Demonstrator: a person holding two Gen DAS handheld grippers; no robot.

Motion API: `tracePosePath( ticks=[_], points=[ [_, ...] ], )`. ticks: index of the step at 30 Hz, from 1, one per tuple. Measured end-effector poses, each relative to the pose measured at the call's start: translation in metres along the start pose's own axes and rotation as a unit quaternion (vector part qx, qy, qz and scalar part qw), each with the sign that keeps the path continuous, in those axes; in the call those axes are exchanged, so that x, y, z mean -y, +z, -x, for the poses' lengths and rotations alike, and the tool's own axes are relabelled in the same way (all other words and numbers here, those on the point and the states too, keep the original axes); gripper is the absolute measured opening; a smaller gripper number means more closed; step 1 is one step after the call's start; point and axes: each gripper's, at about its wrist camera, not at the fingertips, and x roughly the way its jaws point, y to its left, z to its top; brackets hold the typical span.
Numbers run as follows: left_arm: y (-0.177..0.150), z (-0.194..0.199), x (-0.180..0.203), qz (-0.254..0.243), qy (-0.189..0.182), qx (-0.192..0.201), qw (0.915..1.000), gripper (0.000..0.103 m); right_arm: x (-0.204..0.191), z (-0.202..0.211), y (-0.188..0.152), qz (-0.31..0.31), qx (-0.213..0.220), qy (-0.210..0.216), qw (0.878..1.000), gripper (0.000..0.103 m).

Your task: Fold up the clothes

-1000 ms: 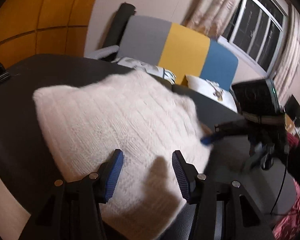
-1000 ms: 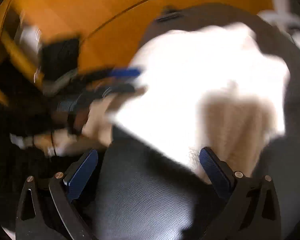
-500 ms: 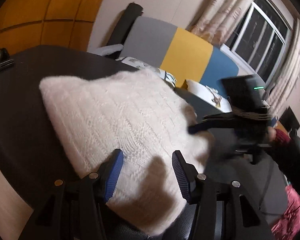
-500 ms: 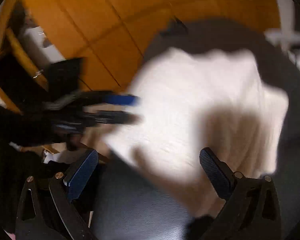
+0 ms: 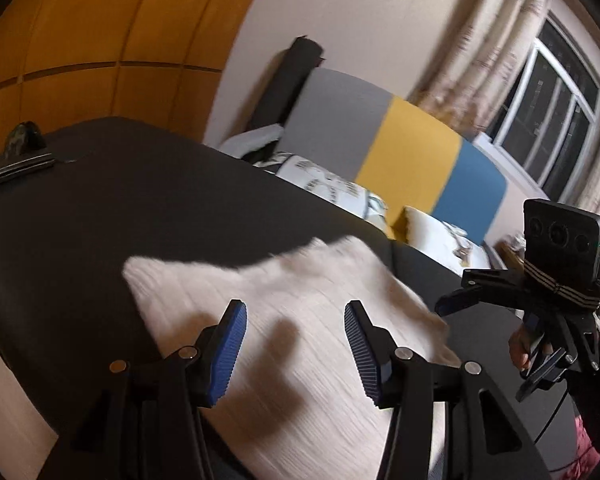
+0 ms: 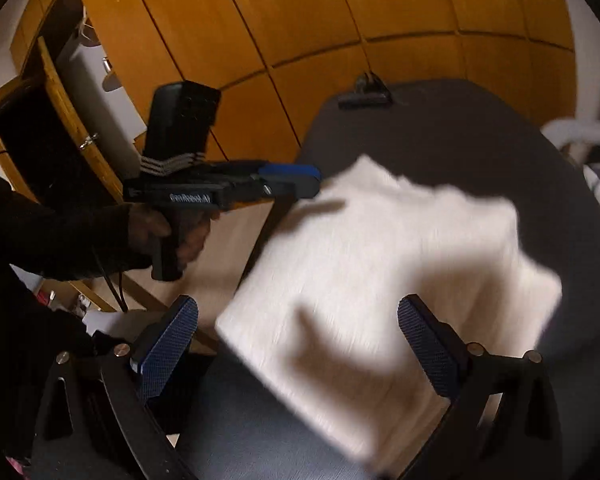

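Lying folded into a compact rectangle, the white knit sweater [image 6: 364,280] rests on the dark table [image 5: 140,208], toward the near edge, its ribbed surface blurred in both wrist views. Neither tool touches it: the left gripper [image 5: 296,344] hangs above its near part with jaws spread wide and nothing between the blue pads, and the right gripper [image 6: 300,344] hovers over the opposite side, its jaws likewise wide and empty. Judging by the tidy shape and the empty jaws, the fold looks finished, or nearly so, and the step in hand seems to be clearing away from the garment. A next move would likely call for either squaring a loose edge or lifting the bundle aside, which needs both pads brought low at opposite edges so the layers do not slip apart. A black clip [image 5: 20,156] sits at the far end of the table, well apart from the sweater. Beyond are orange wooden cabinet panels [image 6: 340,20], a bed with a grey, yellow and blue headboard [image 5: 400,144], patterned pillows, curtains and a window [image 5: 556,116].
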Motion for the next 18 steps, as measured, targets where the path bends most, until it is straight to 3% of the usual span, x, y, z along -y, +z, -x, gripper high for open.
tracePosePath(
  ticks=[2,5,7,9,12,14,16,18],
  points=[
    [0.004,-0.012,-0.006,0.005,0.008,-0.015,0.9998,0.053,0.021,-0.033,0.010,-0.025,-0.004,-0.003,1.000,0.102],
    [-0.010,-0.031,-0.014,0.010,0.020,-0.044,0.9988,0.053,0.057,-0.061,-0.015,-0.085,0.001,0.012,0.996,0.102],
    [-0.013,-0.028,-0.014,0.005,0.020,-0.038,0.9991,0.053,0.059,-0.052,-0.021,-0.096,0.031,0.025,0.995,0.102],
    [-0.008,-0.020,-0.017,0.018,0.010,-0.024,0.9995,0.053,0.055,-0.046,-0.020,-0.095,0.026,0.026,0.995,0.102],
    [0.003,-0.010,-0.024,0.042,-0.005,0.004,0.9991,0.053,0.049,-0.039,0.001,-0.069,0.017,0.016,0.997,0.102],
    [0.010,-0.011,-0.029,0.053,-0.005,0.012,0.9985,0.053,0.059,-0.029,0.026,-0.061,0.043,0.028,0.997,0.102],
    [0.014,-0.023,-0.038,0.076,0.001,-0.004,0.9971,0.053,0.069,-0.028,0.040,-0.057,0.057,0.034,0.996,0.102],
    [0.005,-0.045,-0.050,0.107,0.027,-0.051,0.9926,0.054,0.092,-0.034,0.044,-0.085,0.048,0.032,0.995,0.102]
  ],
)
